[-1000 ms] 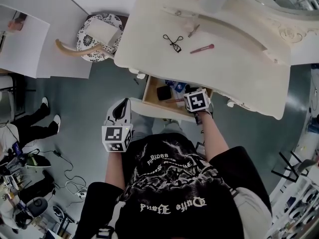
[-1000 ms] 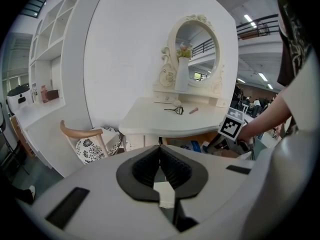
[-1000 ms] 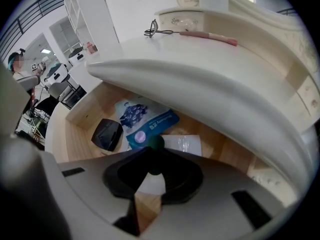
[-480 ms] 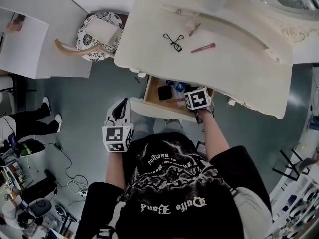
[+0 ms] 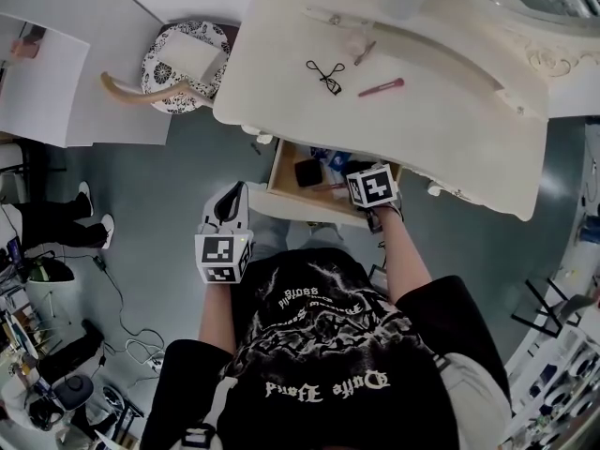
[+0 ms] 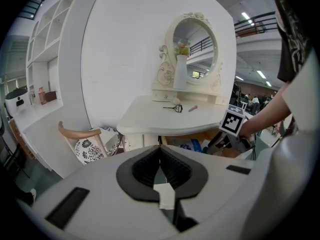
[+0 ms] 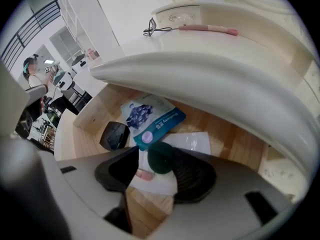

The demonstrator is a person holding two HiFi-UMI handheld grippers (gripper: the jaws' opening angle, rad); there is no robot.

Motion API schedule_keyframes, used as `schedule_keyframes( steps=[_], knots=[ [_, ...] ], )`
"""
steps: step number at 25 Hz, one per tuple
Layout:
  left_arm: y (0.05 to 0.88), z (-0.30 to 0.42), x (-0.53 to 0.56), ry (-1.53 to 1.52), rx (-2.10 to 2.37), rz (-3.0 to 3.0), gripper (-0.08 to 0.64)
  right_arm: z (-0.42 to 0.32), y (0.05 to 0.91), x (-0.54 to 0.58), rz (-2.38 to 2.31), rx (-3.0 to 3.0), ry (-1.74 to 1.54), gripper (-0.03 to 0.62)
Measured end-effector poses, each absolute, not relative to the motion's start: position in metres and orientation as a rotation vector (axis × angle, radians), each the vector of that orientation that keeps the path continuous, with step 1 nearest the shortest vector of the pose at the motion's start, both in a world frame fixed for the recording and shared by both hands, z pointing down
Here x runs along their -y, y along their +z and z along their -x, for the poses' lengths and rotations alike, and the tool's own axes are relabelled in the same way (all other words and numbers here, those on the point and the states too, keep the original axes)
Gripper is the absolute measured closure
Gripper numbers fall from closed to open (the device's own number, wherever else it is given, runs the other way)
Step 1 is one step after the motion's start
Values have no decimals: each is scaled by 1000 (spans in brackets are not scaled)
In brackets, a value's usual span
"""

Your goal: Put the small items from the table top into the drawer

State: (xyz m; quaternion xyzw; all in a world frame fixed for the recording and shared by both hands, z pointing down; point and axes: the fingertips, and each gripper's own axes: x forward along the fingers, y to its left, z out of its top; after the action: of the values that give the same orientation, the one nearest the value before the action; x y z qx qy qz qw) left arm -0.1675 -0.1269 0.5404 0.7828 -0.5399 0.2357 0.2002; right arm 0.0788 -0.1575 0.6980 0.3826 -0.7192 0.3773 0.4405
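Observation:
My right gripper (image 7: 156, 154) points down into the open wooden drawer (image 7: 235, 139) under the white dressing table (image 5: 422, 148). Its jaws have just been opening and stand open. A dark green egg-shaped sponge (image 7: 160, 157) lies between them, on a white packet beside a pink item (image 7: 145, 174). A blue packet (image 7: 152, 118) and a black compact (image 7: 114, 135) also lie in the drawer. On the table top rest a black eyelash curler (image 5: 324, 75), a pink stick (image 5: 380, 88) and a small tool (image 5: 365, 54). My left gripper (image 5: 232, 193) hangs shut and empty, left of the drawer.
A chair with a patterned cushion (image 5: 178, 59) stands left of the table. An oval mirror (image 6: 192, 46) and a white vase (image 6: 180, 71) rise at the table's back. A person's legs (image 5: 47, 228) and cables (image 5: 131, 345) are on the floor to the left.

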Motion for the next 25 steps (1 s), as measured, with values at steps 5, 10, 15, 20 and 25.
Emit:
schedule_keyframes(
  steps=[5, 10, 15, 20, 25],
  knots=[
    [541, 164, 125, 641, 1505, -2196, 545, -79, 693, 156, -965, 1804, 931, 385],
    [540, 162, 121, 631, 1495, -2209, 545, -78, 679, 154, -989, 1843, 926, 384],
    [538, 159, 121, 587, 1488, -2201, 545, -79, 666, 150, -1022, 1870, 932, 385],
    [539, 152, 118, 559, 1469, -2207, 545, -77, 644, 148, -1057, 1932, 909, 383],
    [537, 139, 120, 536, 1447, -2232, 545, -79, 624, 146, -1098, 1987, 884, 384]
  ],
)
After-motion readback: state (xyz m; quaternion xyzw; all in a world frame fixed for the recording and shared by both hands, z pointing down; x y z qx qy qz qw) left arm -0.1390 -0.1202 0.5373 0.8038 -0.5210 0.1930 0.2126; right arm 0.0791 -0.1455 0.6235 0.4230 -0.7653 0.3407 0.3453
